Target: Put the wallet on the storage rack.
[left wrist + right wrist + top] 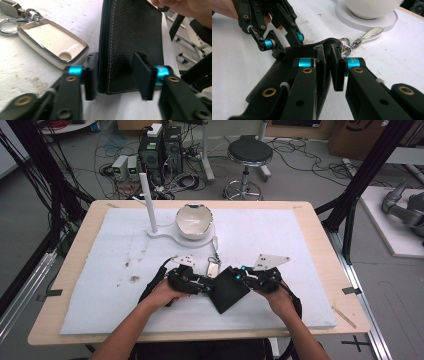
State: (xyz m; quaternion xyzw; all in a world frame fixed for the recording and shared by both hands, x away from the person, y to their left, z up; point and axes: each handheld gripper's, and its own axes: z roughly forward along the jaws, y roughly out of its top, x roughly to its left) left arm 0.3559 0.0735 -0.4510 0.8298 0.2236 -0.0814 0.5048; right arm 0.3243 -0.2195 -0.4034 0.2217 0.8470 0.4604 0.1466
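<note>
Wallet [229, 290] sits on your white surface [100, 285]: your right gripper [330, 68] fingers pinch its edge, your left gripper [115, 75] fingers straddle its corner, not quite clamped.

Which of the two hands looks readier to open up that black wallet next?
Probably the left gripper: its jaws straddle the black wallet edge, not yet pressing, free to peel a flap. The right gripper is already clamped on it, anchoring.
</note>
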